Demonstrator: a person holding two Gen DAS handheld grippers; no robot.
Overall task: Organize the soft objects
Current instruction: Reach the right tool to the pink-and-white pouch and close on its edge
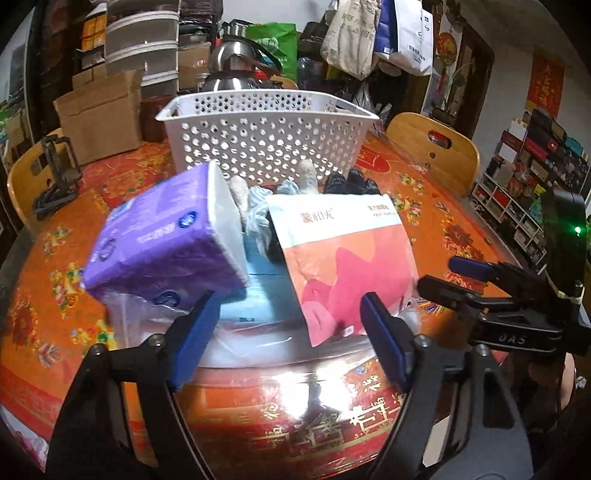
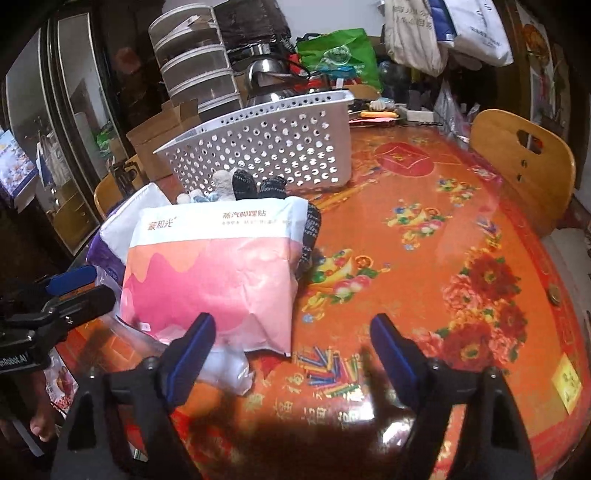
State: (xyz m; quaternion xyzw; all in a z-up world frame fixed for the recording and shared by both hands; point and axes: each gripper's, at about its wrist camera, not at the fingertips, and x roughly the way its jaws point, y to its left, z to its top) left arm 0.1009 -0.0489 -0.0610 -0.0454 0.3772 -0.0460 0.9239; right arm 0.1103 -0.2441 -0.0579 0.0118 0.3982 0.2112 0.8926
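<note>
A white perforated basket (image 1: 266,129) stands at the back of the table; it also shows in the right wrist view (image 2: 266,144). In front of it lies a pile: a purple tissue pack (image 1: 166,236), a pink and white pouch (image 1: 343,258) (image 2: 218,273), dark socks (image 1: 351,182) (image 2: 255,186) and pale cloth pieces (image 1: 255,210). My left gripper (image 1: 288,336) is open and empty just before the pile. My right gripper (image 2: 291,343) is open and empty, its left finger at the pouch's near edge. It shows at the right in the left wrist view (image 1: 458,277).
The table has an orange flowered cloth (image 2: 424,240). Wooden chairs (image 1: 432,147) (image 2: 524,162) stand around it. Cardboard boxes (image 1: 99,114), a steel kettle (image 1: 236,62), stacked drawers (image 2: 195,62) and hanging bags (image 1: 369,33) crowd the back. Clear plastic (image 1: 229,339) lies under the pile.
</note>
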